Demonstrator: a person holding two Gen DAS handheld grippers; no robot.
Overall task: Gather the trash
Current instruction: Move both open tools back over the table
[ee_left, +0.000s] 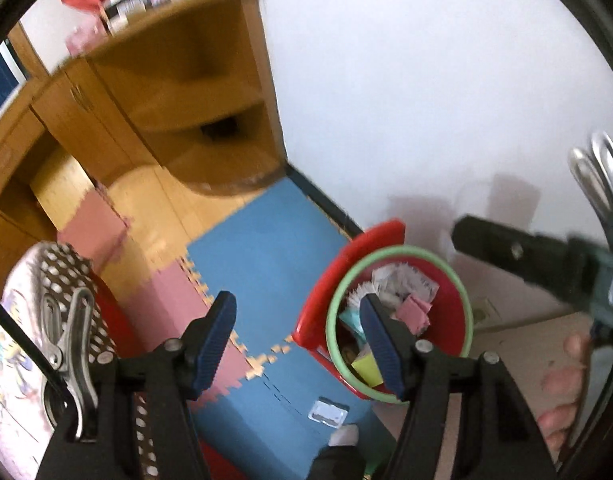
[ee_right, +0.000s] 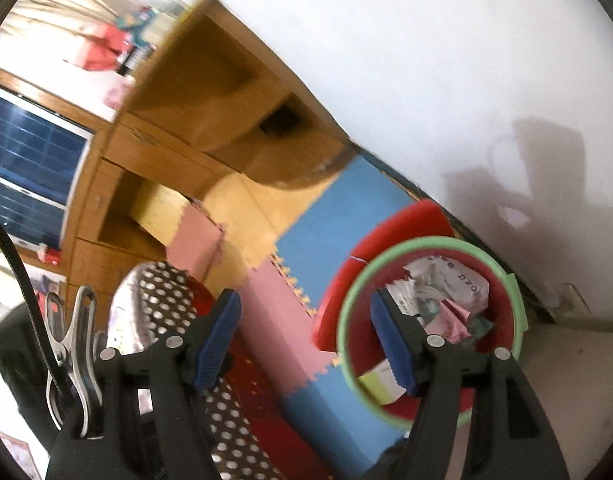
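Left claw (ee_left: pixel 298 336) spread, empty, angled down; right claw (ee_right: pixel 306 336) likewise.

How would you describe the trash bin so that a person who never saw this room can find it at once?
Start at the white wall and follow its dark baseboard down to where the blue foam mat ends. There stands the trash bin, a round red bucket against the wall, holding crumpled paper and a pink scrap. Its pale green rim sets it apart from the red stool beside it.
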